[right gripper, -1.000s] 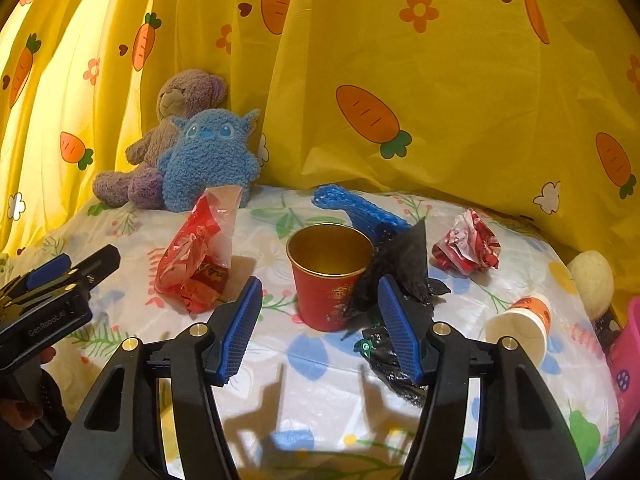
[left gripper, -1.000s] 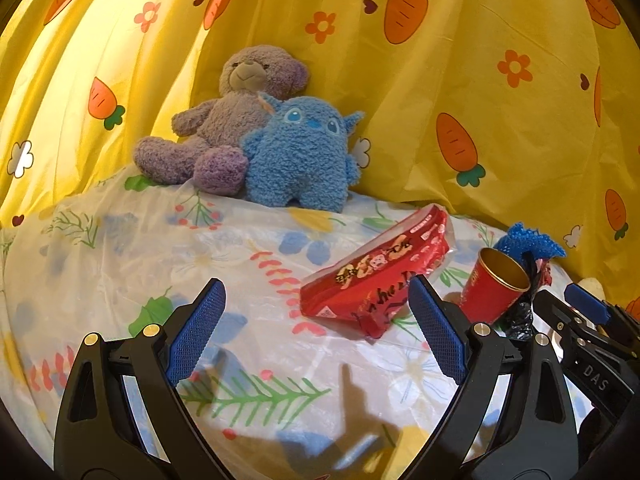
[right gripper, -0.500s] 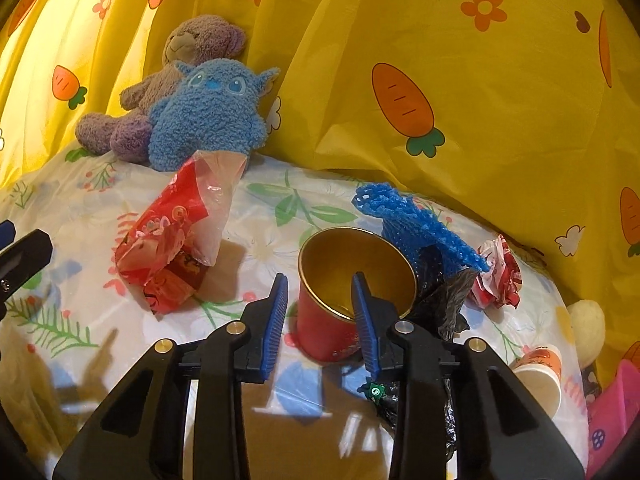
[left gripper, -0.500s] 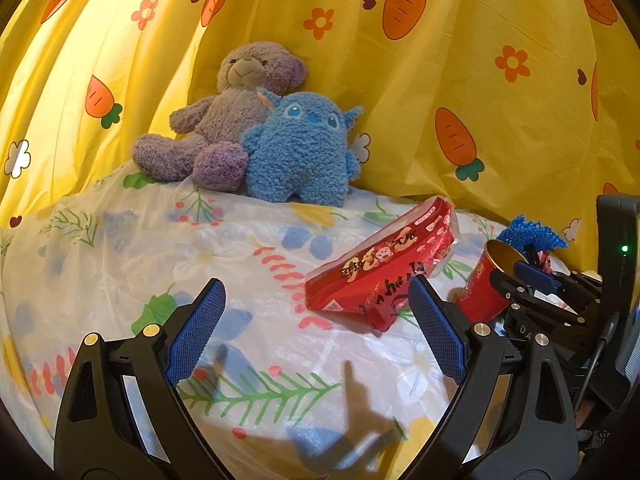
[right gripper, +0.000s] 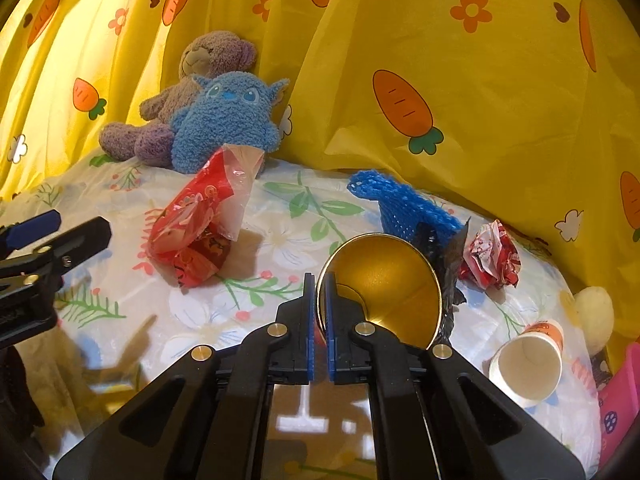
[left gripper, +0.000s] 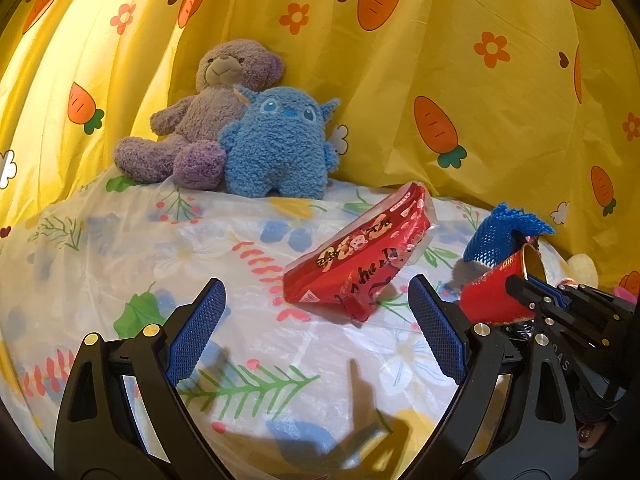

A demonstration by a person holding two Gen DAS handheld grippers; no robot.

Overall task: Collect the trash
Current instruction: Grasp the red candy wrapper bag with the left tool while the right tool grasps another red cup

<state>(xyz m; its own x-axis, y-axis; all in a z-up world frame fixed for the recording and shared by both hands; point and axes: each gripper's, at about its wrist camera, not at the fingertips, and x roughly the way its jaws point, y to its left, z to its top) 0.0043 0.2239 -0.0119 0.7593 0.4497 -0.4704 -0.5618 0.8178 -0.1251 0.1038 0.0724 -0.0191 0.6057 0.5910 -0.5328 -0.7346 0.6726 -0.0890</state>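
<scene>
The right gripper (right gripper: 318, 300) pinches the tilted red cup (right gripper: 384, 280) by its rim, hiding its outside. The cup's gold inside looks empty. The left gripper (left gripper: 316, 328) has its fingers spread over the worktop (left gripper: 120, 248).

1. Curtain (left gripper: 460, 92): yellow, carrot and flower print, hanging in folds, backlit at left.
2. Tablecloth (left gripper: 120, 248): white floral plastic, spread directly below the curtain, carrying hard shadows.

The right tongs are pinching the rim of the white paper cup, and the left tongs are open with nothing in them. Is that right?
Not quite. The right tongs are pinching the rim of the red cup with the gold inside, as the right wrist view shows. The white paper cup lies untouched on its side. The left tongs are indeed open with nothing in them.
</scene>
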